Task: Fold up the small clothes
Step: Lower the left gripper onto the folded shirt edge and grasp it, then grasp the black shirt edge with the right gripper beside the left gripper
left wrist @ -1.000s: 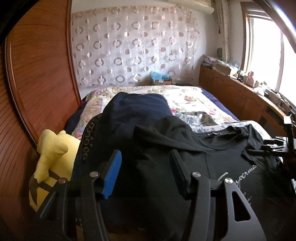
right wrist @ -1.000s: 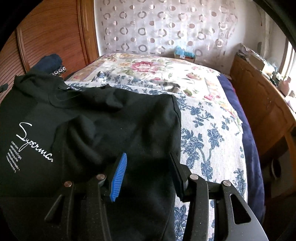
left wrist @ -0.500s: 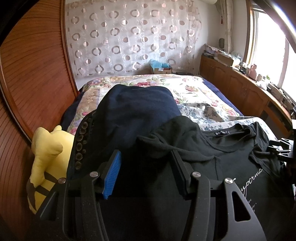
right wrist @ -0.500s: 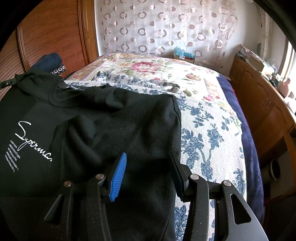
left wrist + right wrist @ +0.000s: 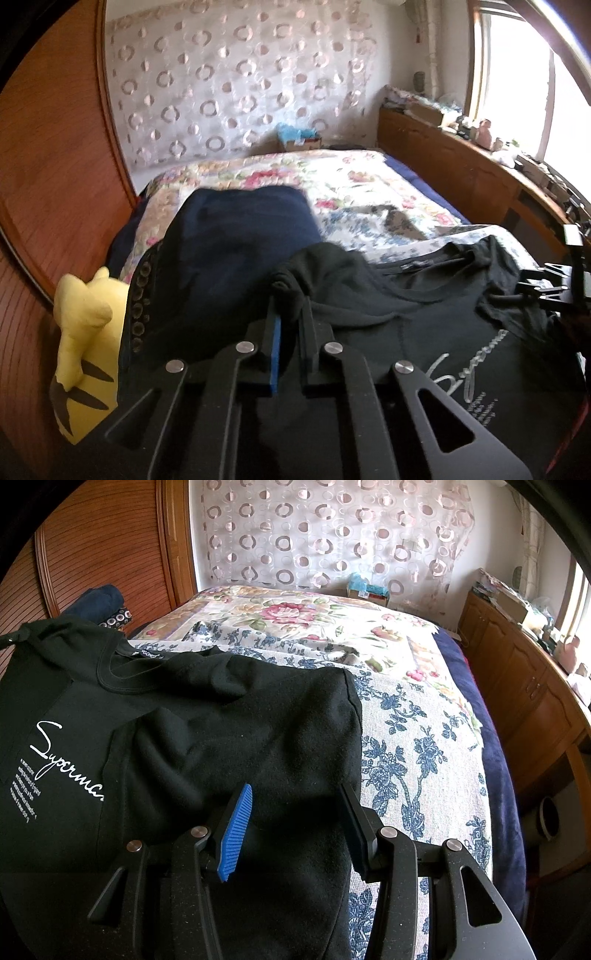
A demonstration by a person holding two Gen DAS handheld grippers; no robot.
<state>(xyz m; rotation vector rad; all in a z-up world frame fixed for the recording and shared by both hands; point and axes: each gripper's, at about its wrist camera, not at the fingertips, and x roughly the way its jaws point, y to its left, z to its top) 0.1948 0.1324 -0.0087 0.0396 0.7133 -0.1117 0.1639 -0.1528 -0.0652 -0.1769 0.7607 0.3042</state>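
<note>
Two grippers work a soft black T-shirt (image 5: 229, 738) lying on the floral bed (image 5: 413, 746): left gripper (image 5: 290, 314) pinches a bunched sleeve, right gripper (image 5: 295, 812) hovers, fingers spread.

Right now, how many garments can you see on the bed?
2. The black T-shirt lies nearest, its left sleeve pinched by the left gripper. A folded navy garment lies beyond it, beside the yellow plush. Others could be underneath.
</note>
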